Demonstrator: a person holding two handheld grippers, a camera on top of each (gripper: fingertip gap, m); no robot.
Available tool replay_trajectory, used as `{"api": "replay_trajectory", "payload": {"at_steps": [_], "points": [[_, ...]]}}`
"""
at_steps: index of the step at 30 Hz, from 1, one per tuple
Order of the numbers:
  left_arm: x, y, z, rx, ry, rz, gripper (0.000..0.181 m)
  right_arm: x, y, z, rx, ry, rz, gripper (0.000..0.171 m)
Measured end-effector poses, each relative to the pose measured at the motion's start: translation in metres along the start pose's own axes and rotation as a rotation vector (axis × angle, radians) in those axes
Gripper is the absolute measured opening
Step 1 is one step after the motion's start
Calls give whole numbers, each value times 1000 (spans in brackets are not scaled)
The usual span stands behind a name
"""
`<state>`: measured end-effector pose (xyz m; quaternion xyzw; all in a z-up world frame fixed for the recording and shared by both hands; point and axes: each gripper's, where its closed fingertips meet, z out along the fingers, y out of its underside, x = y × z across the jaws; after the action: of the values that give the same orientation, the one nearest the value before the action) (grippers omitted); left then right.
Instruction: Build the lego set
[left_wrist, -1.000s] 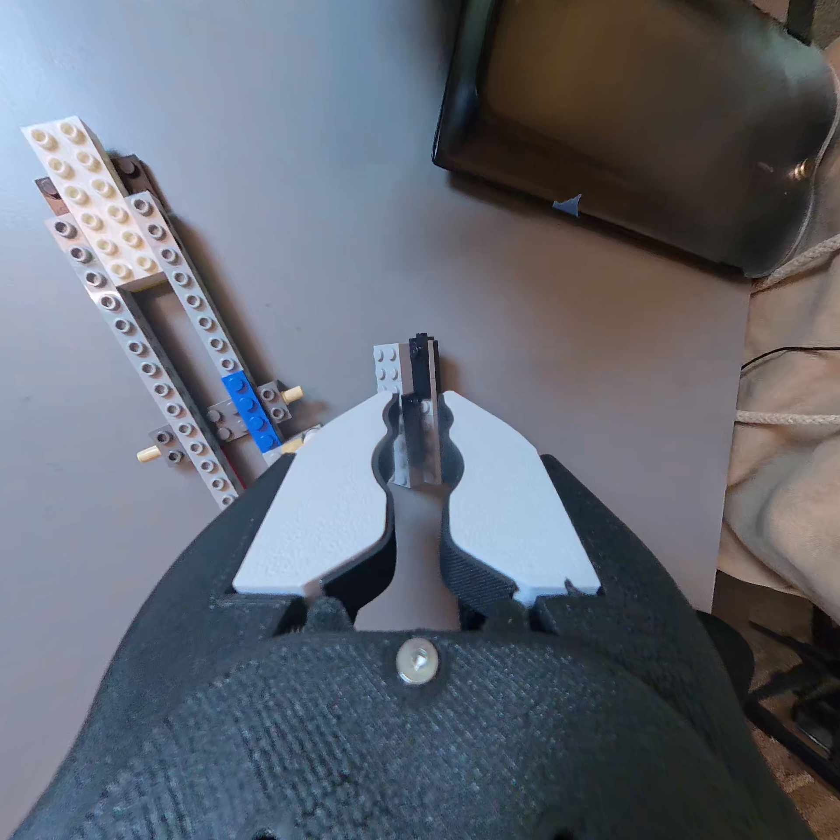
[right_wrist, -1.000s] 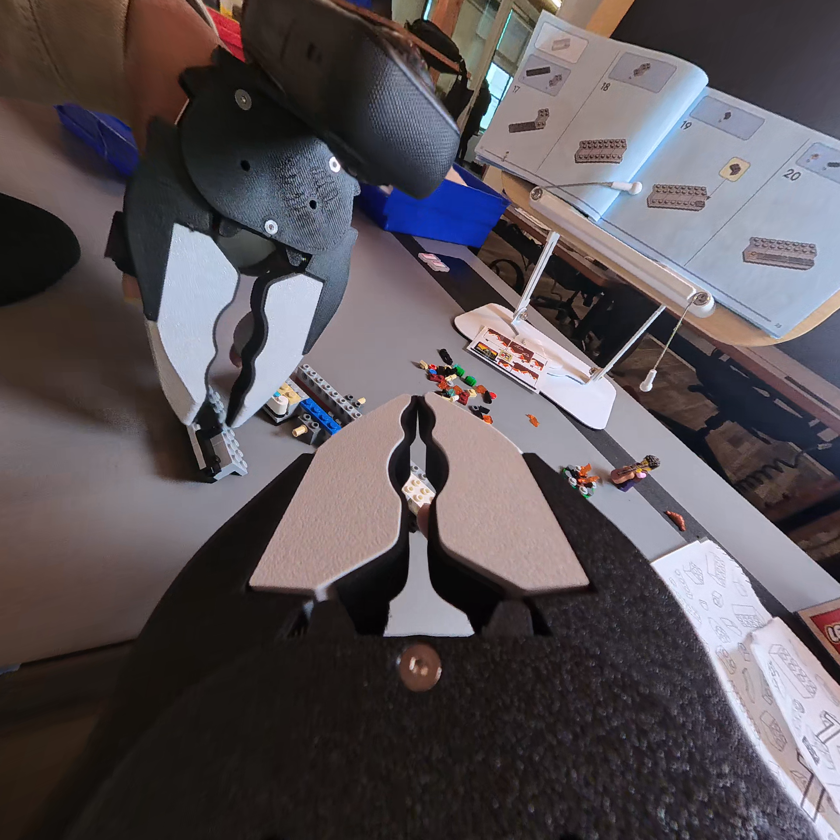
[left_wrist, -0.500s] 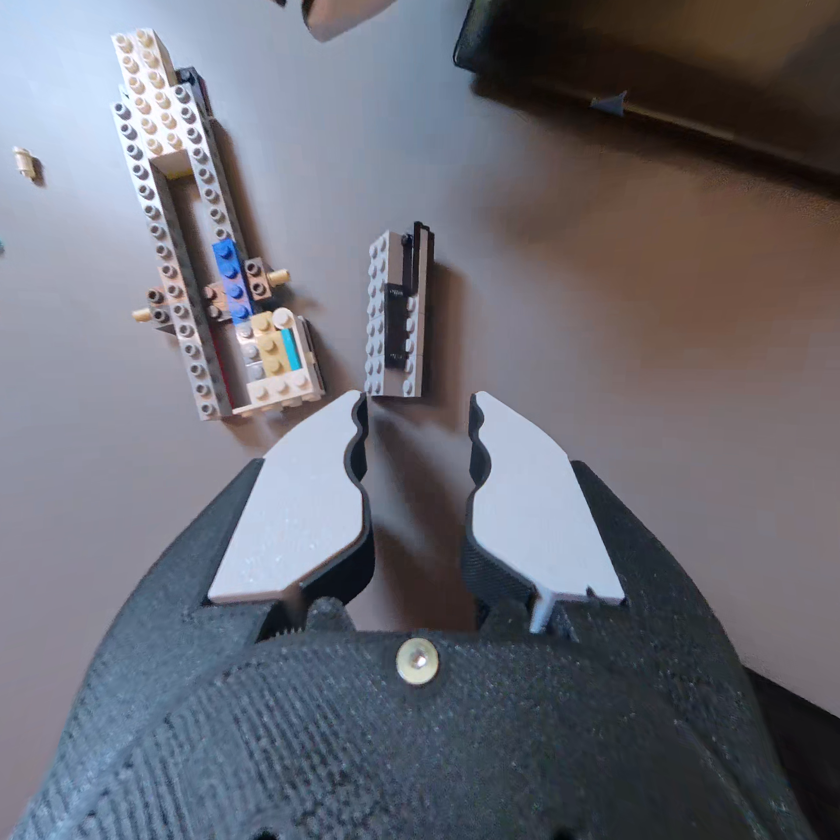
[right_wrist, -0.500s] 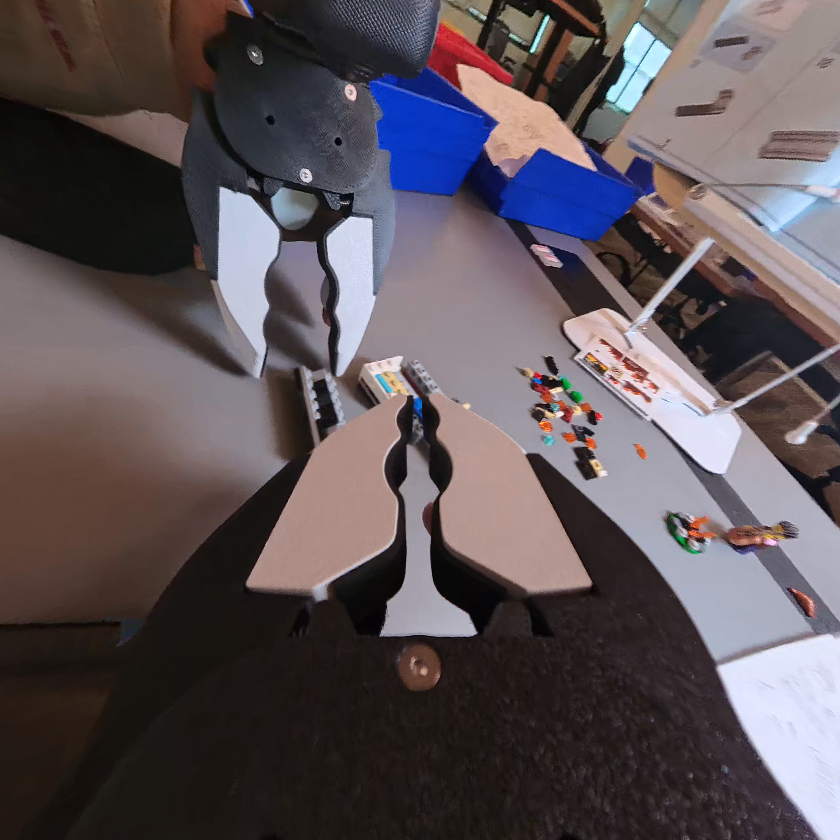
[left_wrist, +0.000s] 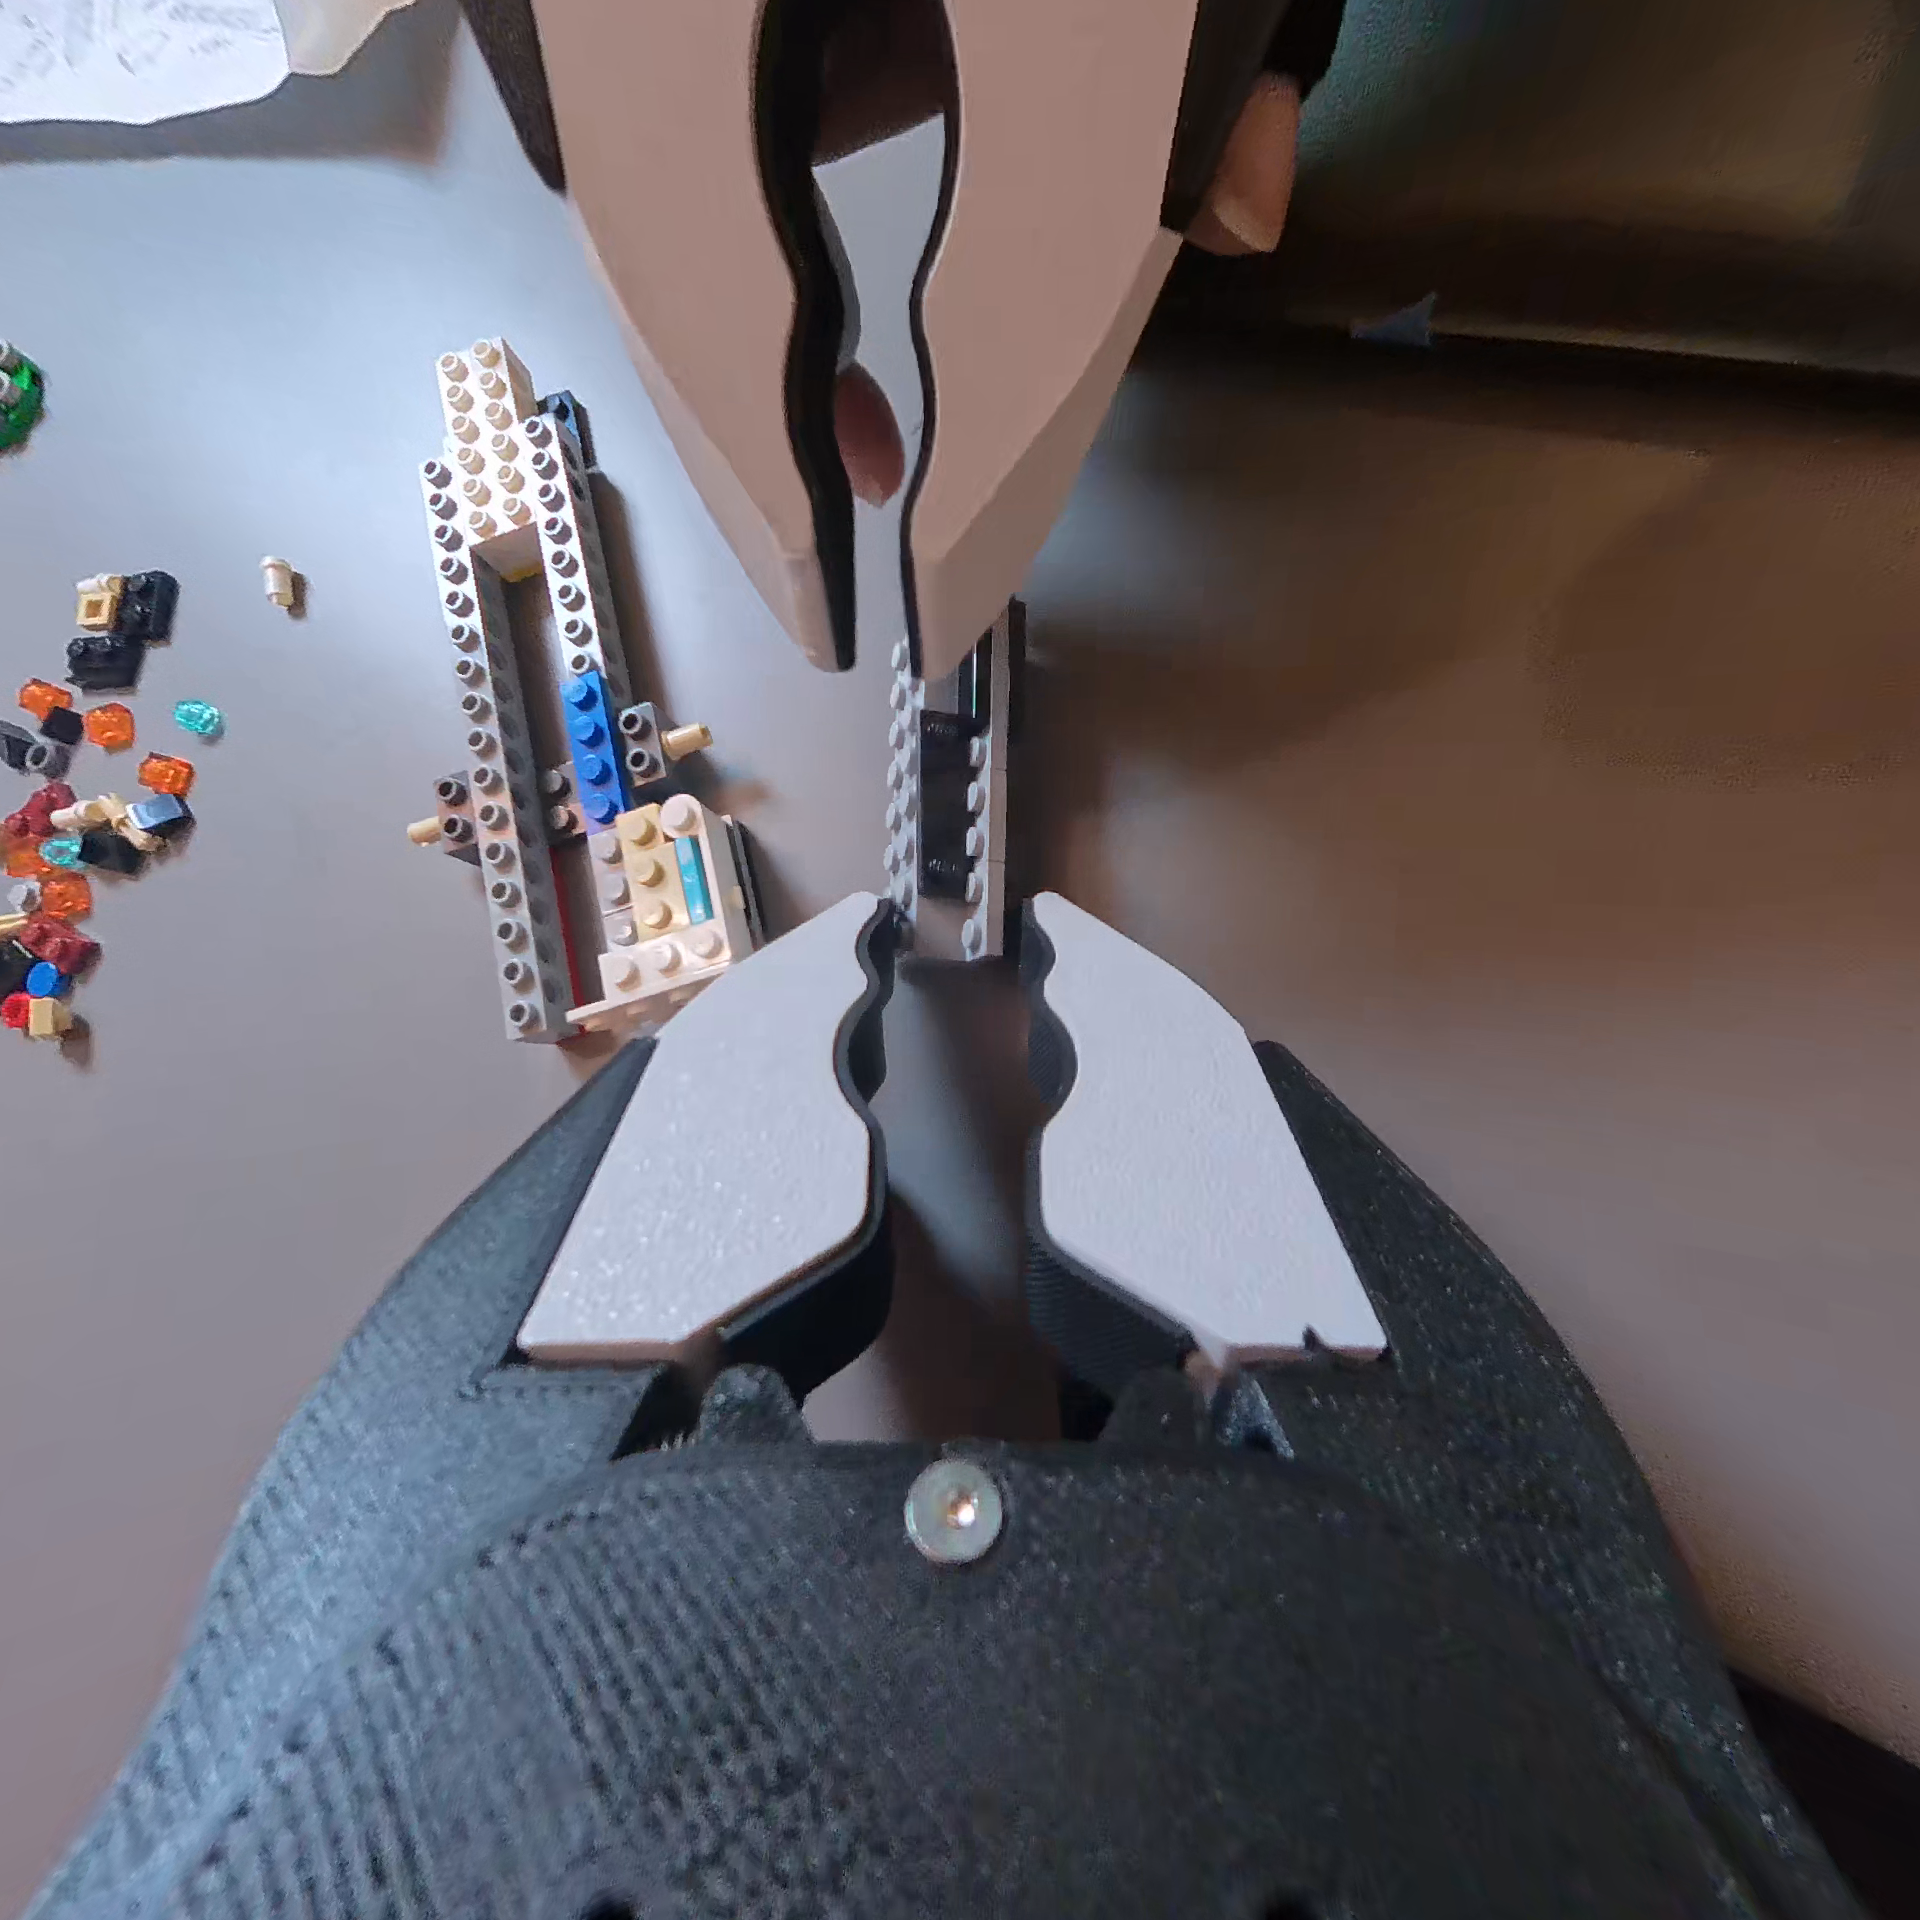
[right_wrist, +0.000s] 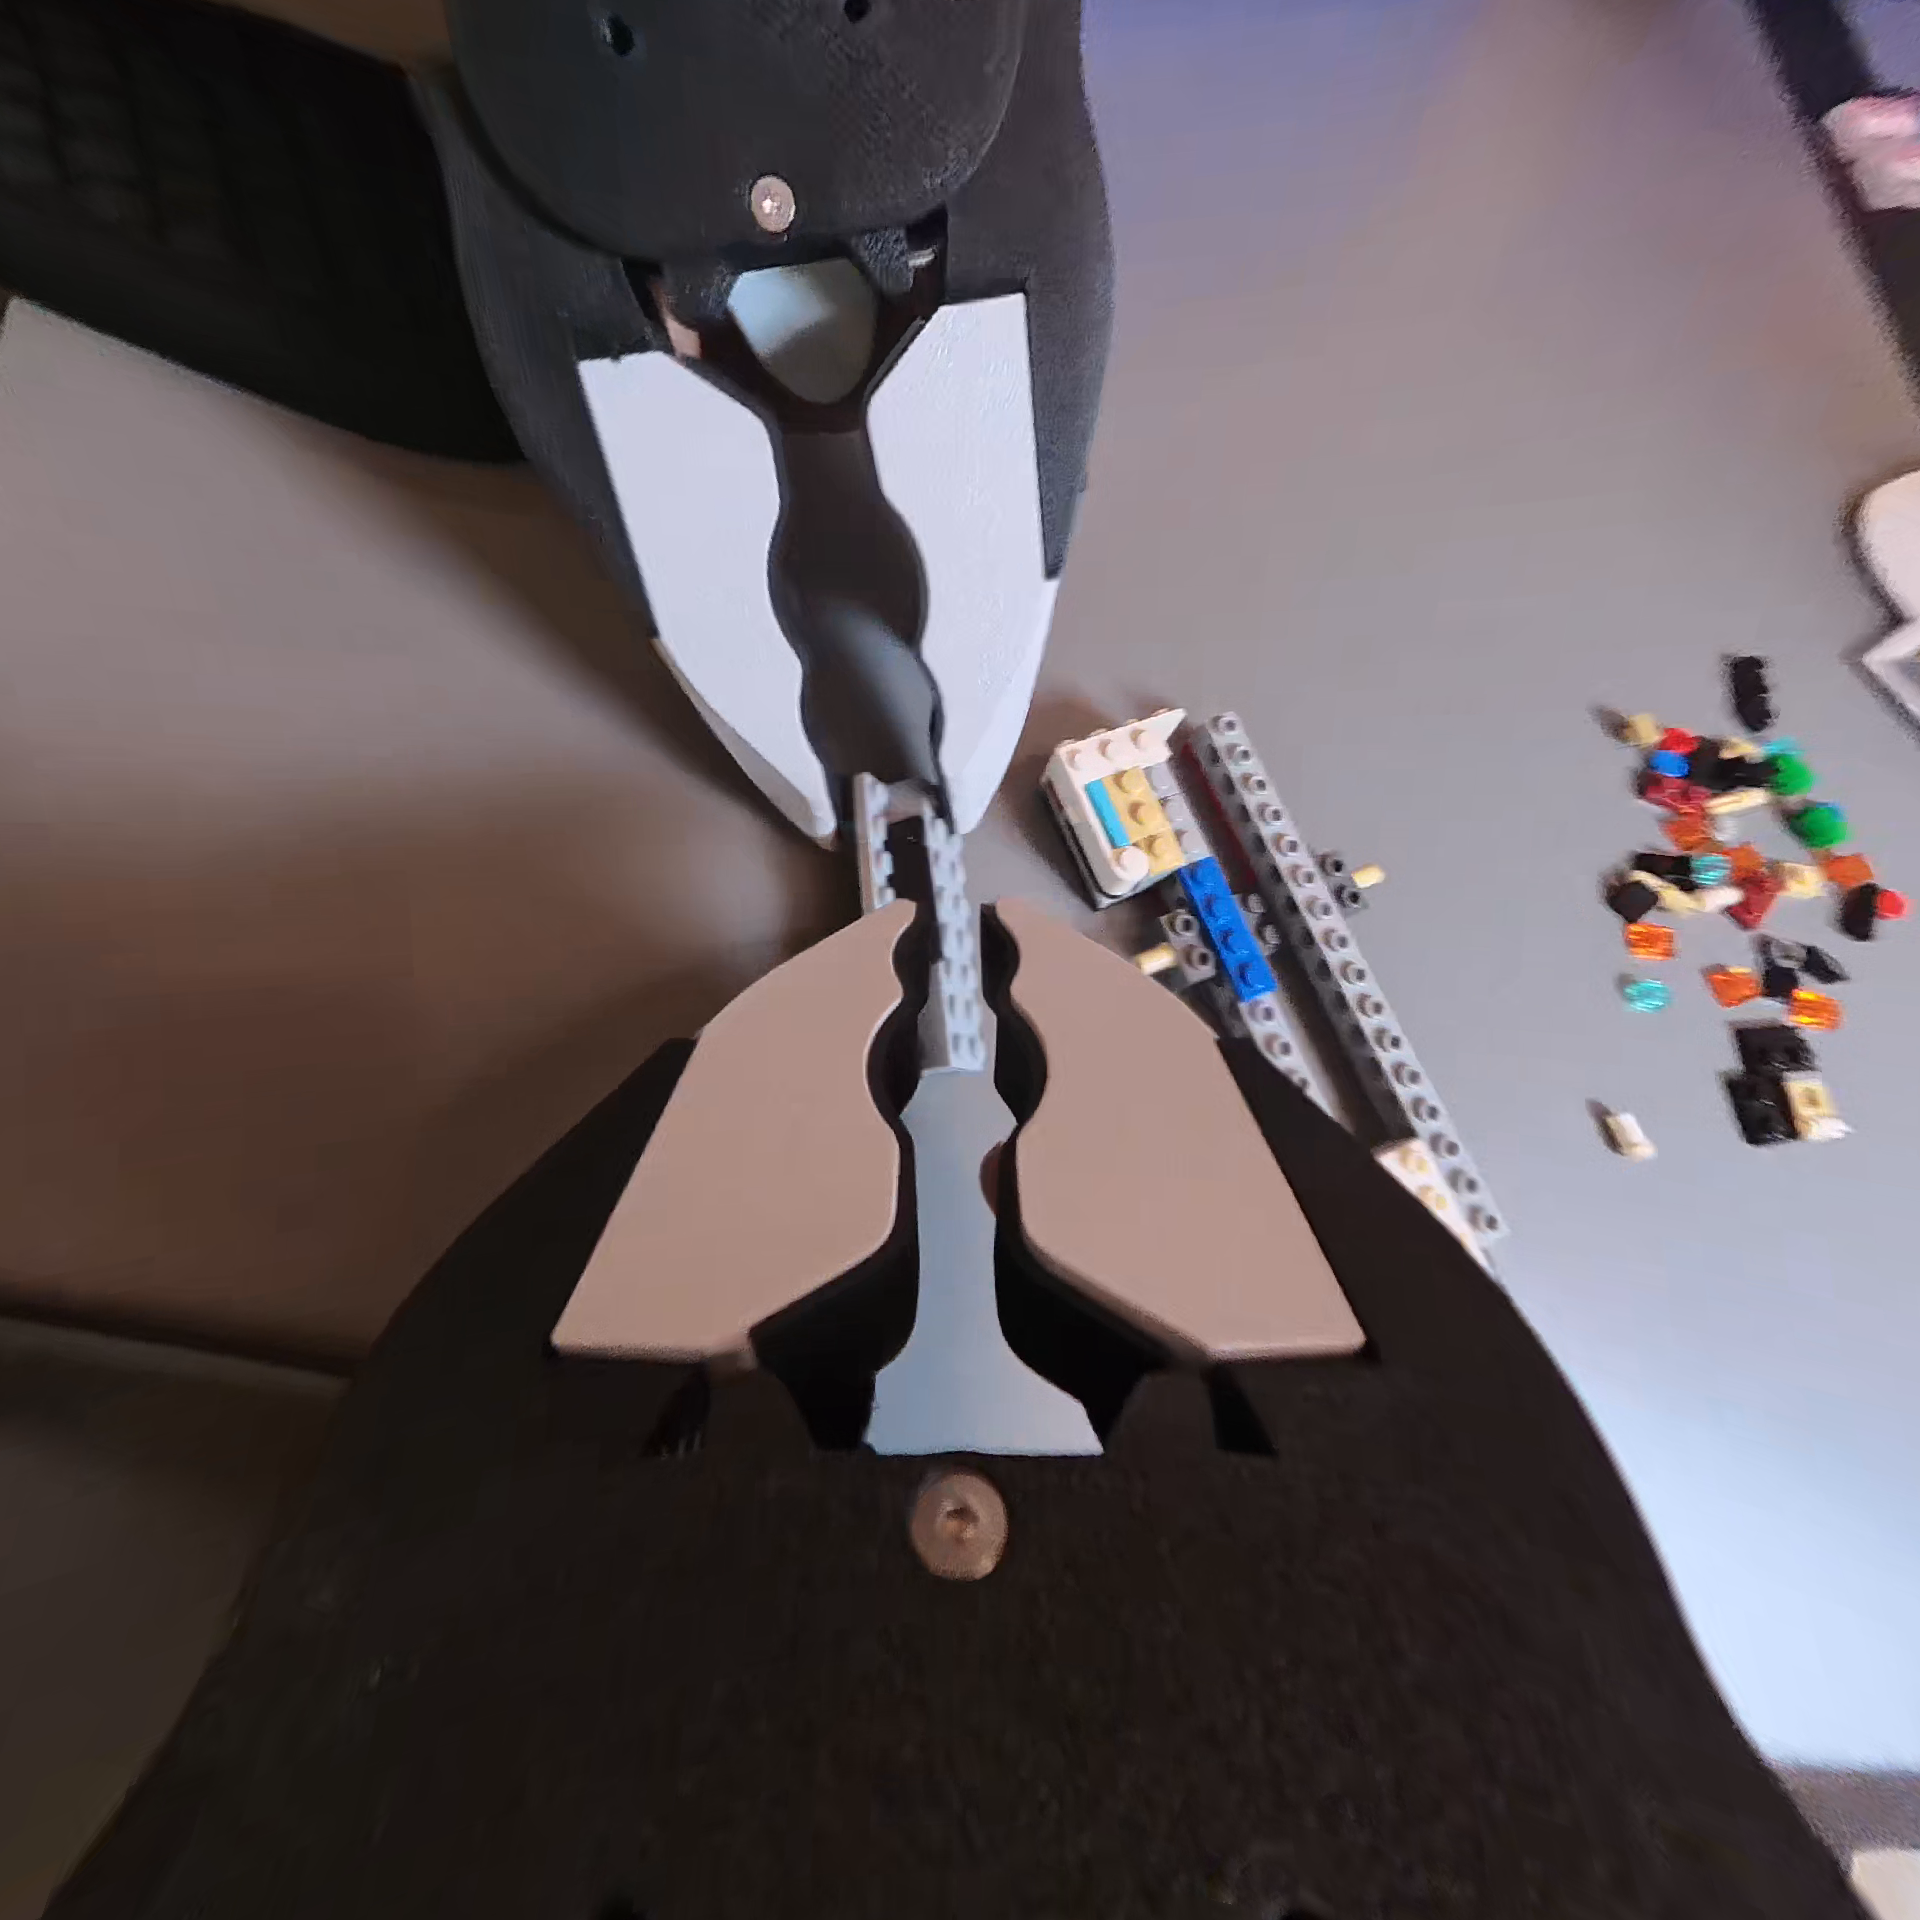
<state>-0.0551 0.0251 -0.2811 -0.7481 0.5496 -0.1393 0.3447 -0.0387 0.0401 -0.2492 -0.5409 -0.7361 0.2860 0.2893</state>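
both grippers work the same grey and black brick strip (left_wrist: 951, 805), which lies on the grey table (left_wrist: 1455, 831) just beside the long grey frame build (left_wrist: 540, 727). left gripper (left_wrist: 956, 920) sits at the strip's near end with its jaws part open, tips straddling the end; i cannot tell if they actually pinch it or just bracket it. right gripper (right_wrist: 948, 930) comes from the far end with its jaws narrowed around the strip, which runs between its fingers; contact looks likely but a firm grip is not clear, the view is blurred.

risks, my read:
- strip is narrow and gripped at the ends only, so uneven squeeze could twist it or pop the black piece off the grey plates.
- if one gripper lifts before the other has hold, the strip pivots and drops.
- a sideways slide would knock the frame build beside the strip, and its small beige pegs (left_wrist: 686, 740) look loose.
- loose small pieces pile (left_wrist: 83, 831) lies on the far side of the frame build from the strip, well apart, low risk.
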Motion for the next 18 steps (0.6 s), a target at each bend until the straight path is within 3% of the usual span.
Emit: {"api": "replay_trajectory", "payload": {"at_steps": [6, 18], "points": [[0, 0, -1, 11, -23, 19, 23, -8, 10, 15, -160, -120, -16, 15], [0, 1, -1, 9, -28, 22, 23, -10, 11, 17, -183, -231, 113, 11]]}}
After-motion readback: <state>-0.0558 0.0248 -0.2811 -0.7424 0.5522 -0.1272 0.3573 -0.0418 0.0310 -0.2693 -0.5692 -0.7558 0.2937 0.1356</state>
